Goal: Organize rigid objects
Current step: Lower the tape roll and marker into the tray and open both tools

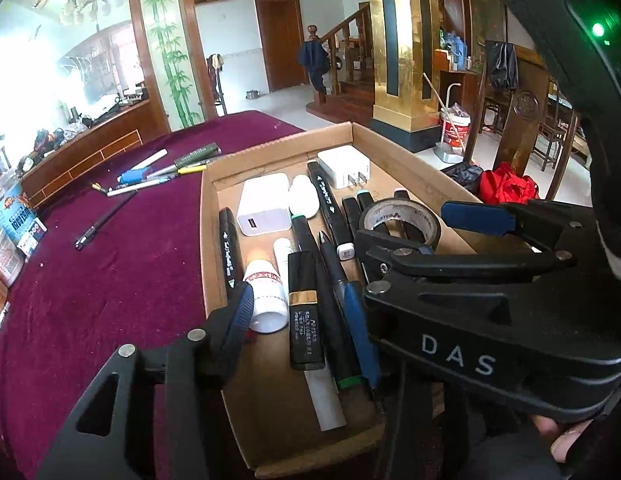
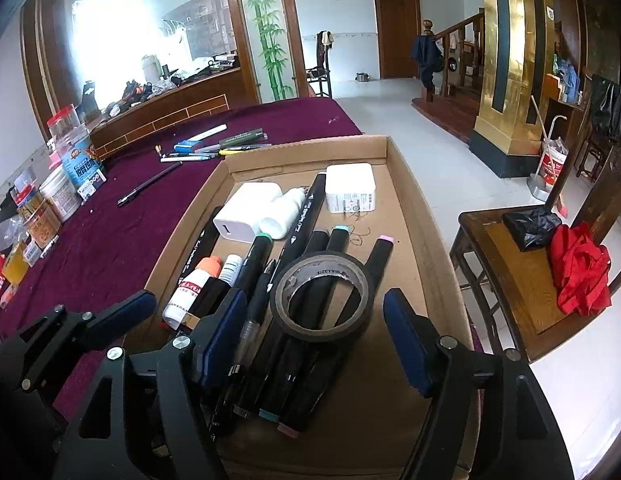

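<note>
Sorting step, it seems: loose pens (image 2: 214, 146) still lie at the counter's (image 1: 90, 280) far edge, left of the box (image 2: 422, 216); fetching them looks next. Left gripper (image 1: 298, 304) jaws released over the box's markers. Right gripper (image 2: 316, 330) jaws spread, straddling the tape (image 2: 322, 296), not gripping.

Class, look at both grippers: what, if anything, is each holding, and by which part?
Nothing. The left gripper and right gripper are open above the cardboard tray; neither grips the tape roll.
</note>
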### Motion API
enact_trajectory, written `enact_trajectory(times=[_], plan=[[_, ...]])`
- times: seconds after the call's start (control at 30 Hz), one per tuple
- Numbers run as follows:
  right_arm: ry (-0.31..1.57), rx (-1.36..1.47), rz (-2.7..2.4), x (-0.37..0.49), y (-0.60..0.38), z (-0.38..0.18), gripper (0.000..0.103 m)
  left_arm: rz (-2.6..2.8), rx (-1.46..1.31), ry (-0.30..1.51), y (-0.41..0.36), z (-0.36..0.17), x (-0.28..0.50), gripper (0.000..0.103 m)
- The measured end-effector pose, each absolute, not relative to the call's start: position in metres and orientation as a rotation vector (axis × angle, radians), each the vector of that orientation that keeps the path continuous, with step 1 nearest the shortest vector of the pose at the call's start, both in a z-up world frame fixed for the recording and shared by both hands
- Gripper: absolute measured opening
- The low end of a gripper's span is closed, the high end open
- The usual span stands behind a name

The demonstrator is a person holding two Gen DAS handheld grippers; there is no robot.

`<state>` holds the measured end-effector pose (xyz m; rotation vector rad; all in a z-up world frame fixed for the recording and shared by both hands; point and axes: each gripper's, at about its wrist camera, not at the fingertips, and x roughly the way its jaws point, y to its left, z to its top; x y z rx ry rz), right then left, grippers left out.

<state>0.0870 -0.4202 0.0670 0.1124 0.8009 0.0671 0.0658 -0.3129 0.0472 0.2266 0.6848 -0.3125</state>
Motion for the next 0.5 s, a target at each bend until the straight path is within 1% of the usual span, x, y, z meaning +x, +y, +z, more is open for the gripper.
enact_trajectory(times=[0.1, 0.17, 0.23, 0.43, 0.5], plan=[[0.773, 0.114, 0.066, 0.085, -0.421, 0.071, 0.067, -0.309, 0.238, 0.679, -0.314, 0.049, 0.064, 0.046], [0.749, 0.109, 0.056, 0.083, -0.421, 0.074, 0.070, -0.307, 0.246, 0.678, -0.314, 0.049, 0.063, 0.054], [0.729, 0.111, 0.048, 0.082, -0.421, 0.077, 0.073, -0.302, 0.254, 0.669, -0.314, 0.052, 0.059, 0.058], [0.669, 0.197, 0.042, 0.078, -0.435, 0.082, 0.074, -0.268, 0.292, 0.621, -0.309, 0.062, 0.045, 0.066], [0.636, 0.219, 0.052, 0.075, -0.438, 0.085, 0.077, -0.252, 0.308, 0.606, -0.305, 0.065, 0.039, 0.068]])
